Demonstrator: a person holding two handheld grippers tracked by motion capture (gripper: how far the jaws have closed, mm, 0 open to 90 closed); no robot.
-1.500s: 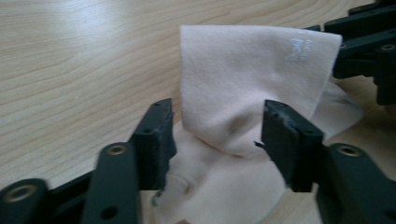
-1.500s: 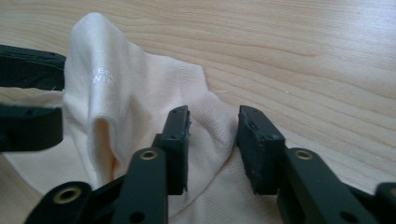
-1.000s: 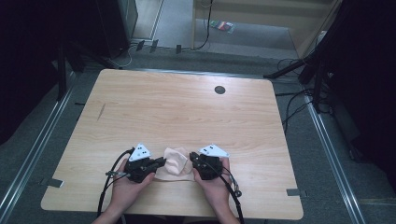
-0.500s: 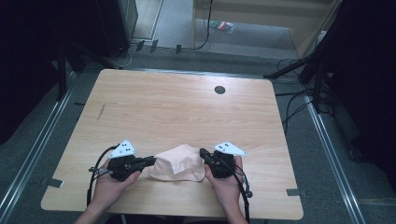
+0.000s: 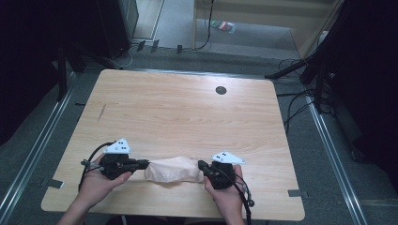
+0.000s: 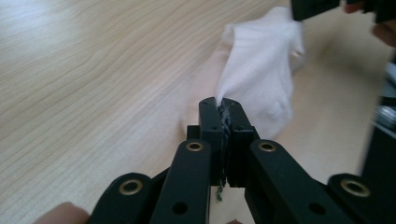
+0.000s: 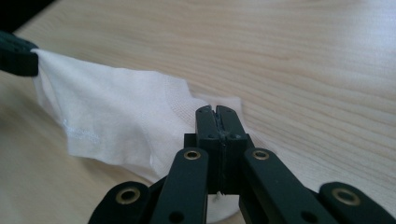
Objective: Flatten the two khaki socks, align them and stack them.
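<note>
A thin white tissue (image 5: 171,169) hangs stretched between the two grippers just above the wooden table (image 5: 178,112) near its front edge. My left gripper (image 5: 146,163) is shut on the tissue's left end; in the left gripper view the tissue (image 6: 261,70) runs out from the closed black jaws. My right gripper (image 5: 201,165) is shut on the right end, and in the right gripper view the tissue (image 7: 116,126) spreads away to the left toward the other gripper's jaw (image 7: 16,53). A hand holds each gripper from below.
A small dark round hole (image 5: 220,90) sits in the tabletop at the far right. Cables (image 5: 300,103) lie on the floor to the right of the table. Metal rails (image 5: 28,159) run along the floor on both sides.
The two grippers have moved apart, left one leftward and right one rightward. The tissue, bunched between them before, is now drawn out into a longer strip.
</note>
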